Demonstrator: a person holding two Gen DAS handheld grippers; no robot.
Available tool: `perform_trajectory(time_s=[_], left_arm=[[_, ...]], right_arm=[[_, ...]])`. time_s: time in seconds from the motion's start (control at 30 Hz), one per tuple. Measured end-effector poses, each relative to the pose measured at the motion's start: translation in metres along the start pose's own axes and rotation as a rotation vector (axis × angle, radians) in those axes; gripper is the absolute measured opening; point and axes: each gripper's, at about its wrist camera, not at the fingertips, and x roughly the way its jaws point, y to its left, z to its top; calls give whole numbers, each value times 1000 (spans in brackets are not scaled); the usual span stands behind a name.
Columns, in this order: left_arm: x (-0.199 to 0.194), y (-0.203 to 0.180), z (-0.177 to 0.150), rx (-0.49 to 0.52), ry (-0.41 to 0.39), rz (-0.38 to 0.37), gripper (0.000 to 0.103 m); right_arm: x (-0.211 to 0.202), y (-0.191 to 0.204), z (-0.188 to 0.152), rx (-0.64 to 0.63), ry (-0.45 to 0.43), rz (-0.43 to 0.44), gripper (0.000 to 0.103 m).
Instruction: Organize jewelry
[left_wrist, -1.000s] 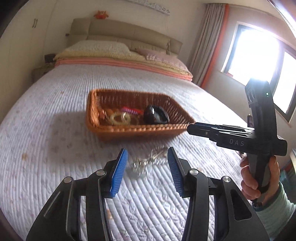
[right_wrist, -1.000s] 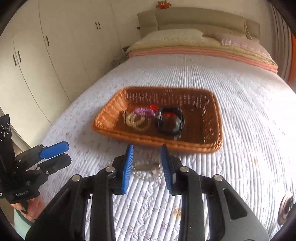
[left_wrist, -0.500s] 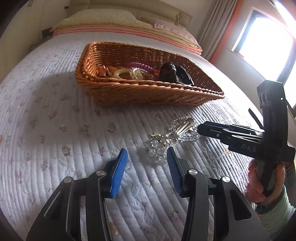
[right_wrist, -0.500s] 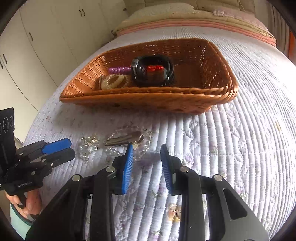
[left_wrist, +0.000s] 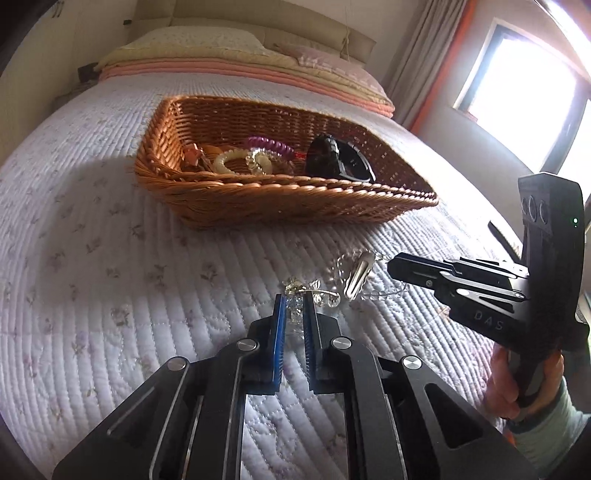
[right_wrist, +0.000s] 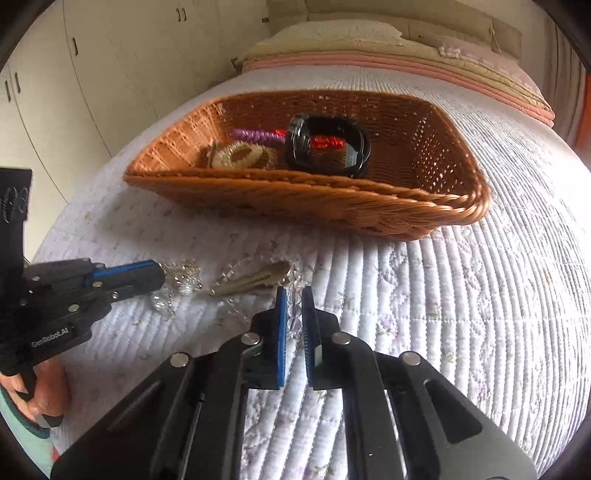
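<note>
Both grippers have dropped to the quilt and closed since half a second ago, when their blue pads stood apart above the jewelry. At the lower centre of the left wrist view, the left gripper now pinches the clear crystal ornament with a gold stem, its pads narrowed onto the glassy cluster. At the lower centre of the right wrist view, the right gripper is clamped on the transparent round-bead bracelet, a row of beads showing in the slim gap between the pads. Just beyond those tips, the silver metal hair clip lies across the bracelet's loop on the white quilted bedspread. Farther up, in the middle of both views, sits the brown woven wicker basket; it holds a black wristwatch, a purple spiral hair tie, a cream beaded bracelet and a small orange trinket. At the top lie pillows against the headboard.
</note>
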Motion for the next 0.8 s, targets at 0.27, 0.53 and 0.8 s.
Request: perform_trajectory(time_s=[0.27,0.53,0.8], left_arm=[[-37,-6,-7,-39,-85,-95,7],[-81,-8,-9,-49,-157,-178,7],[-70,27,-40,-136,-61,-97,7]], right_arm=[[-44,-3,4,30,-72,109,6],[-76,2,11,52,-84,253,6],[-76,-4,-20,59,-9,229,7]])
